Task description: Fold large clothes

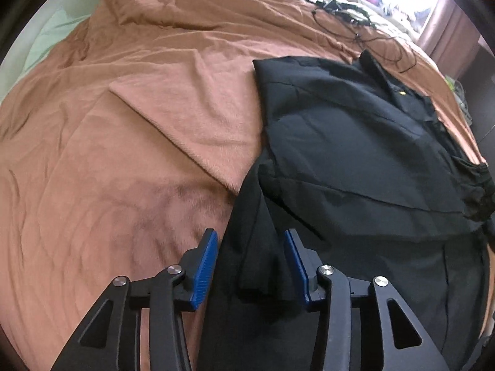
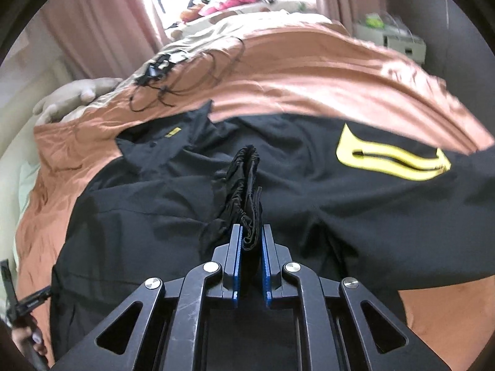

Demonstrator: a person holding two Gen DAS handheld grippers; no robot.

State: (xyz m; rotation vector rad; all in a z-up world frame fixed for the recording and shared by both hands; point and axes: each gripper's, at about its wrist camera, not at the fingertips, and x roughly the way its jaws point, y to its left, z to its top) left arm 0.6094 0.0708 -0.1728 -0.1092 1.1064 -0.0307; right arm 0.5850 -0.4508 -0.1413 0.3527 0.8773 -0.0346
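My left gripper (image 1: 249, 247) had its fingers spread apart, hovering over a dark fold of the black jacket (image 1: 355, 142), which lay between and beyond them on the brown blanket (image 1: 123, 154). My right gripper (image 2: 251, 235) had its fingers clamped on the jacket's gathered cuff (image 2: 244, 182), bunched upright ahead of them; its yellow pocket patch (image 2: 389, 157) lay beyond, to their right.

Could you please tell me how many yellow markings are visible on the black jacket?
2: a large yellow patch around a zipper on the right part of the black jacket, and a small yellow tag near the collar at upper left. Folded fabric may hide others.
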